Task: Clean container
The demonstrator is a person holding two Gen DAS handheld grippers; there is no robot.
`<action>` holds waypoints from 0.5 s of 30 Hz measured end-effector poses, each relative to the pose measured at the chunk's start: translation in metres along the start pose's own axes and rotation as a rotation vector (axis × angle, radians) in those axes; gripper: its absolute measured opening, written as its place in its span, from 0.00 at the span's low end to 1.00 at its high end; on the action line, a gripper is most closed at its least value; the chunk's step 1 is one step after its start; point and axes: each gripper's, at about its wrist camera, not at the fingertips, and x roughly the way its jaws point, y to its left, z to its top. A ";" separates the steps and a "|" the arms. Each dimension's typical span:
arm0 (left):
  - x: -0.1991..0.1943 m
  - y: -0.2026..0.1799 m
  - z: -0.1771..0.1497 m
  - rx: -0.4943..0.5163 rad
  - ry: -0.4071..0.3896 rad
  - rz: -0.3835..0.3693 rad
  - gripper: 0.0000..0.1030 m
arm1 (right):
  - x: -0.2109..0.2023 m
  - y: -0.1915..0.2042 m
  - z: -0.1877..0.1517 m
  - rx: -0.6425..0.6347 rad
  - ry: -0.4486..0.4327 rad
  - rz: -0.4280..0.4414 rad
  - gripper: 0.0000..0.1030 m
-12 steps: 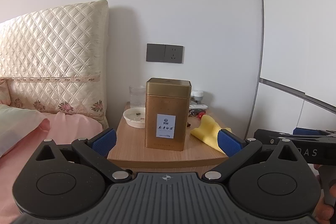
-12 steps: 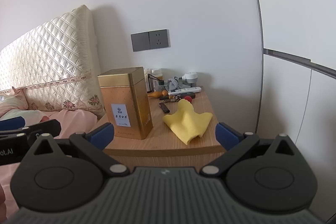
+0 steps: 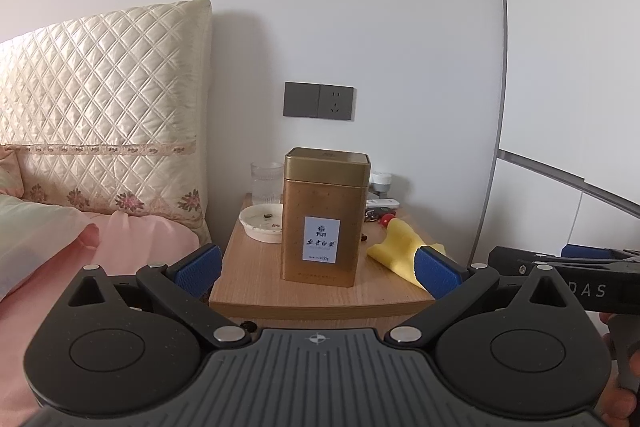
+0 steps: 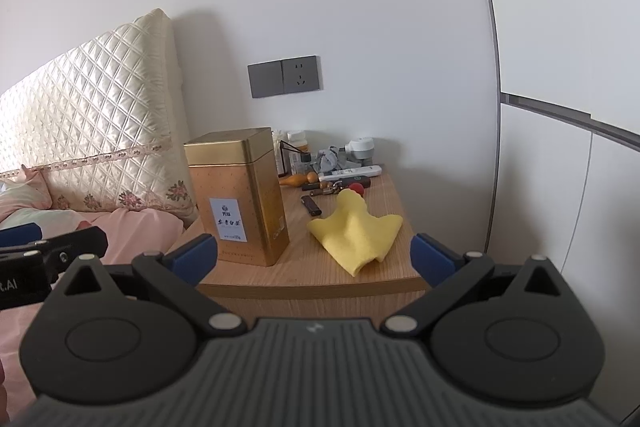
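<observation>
A tall gold tea tin (image 3: 324,219) with a white label stands upright, lid on, on the wooden nightstand (image 3: 256,267); it also shows in the right wrist view (image 4: 240,195). A crumpled yellow cloth (image 4: 356,231) lies to the tin's right, seen too in the left wrist view (image 3: 396,247). My left gripper (image 3: 316,269) is open and empty, short of the nightstand's front edge, facing the tin. My right gripper (image 4: 314,255) is open and empty, also short of the edge, facing the cloth.
A white dish (image 3: 262,219) and a glass (image 3: 266,181) sit at the nightstand's back left. Small clutter, a remote (image 4: 352,173), lighter (image 4: 311,205) and bottles, lies at the back right. The bed and quilted headboard (image 3: 100,107) are on the left, a wall socket (image 3: 319,101) behind.
Both grippers have shifted slightly; the tin and cloth sit a little differently in view. Nothing on the nightstand has moved and both grippers stay open.
</observation>
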 end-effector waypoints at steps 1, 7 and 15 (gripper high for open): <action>0.000 0.000 0.000 0.001 0.000 -0.001 1.00 | 0.000 0.000 0.000 -0.001 0.001 0.000 1.00; 0.001 -0.004 0.003 -0.007 0.005 0.025 1.00 | 0.002 0.000 0.000 -0.004 0.010 -0.003 1.00; 0.004 -0.001 0.001 -0.013 0.007 0.026 1.00 | 0.004 0.001 0.000 -0.013 0.010 -0.011 1.00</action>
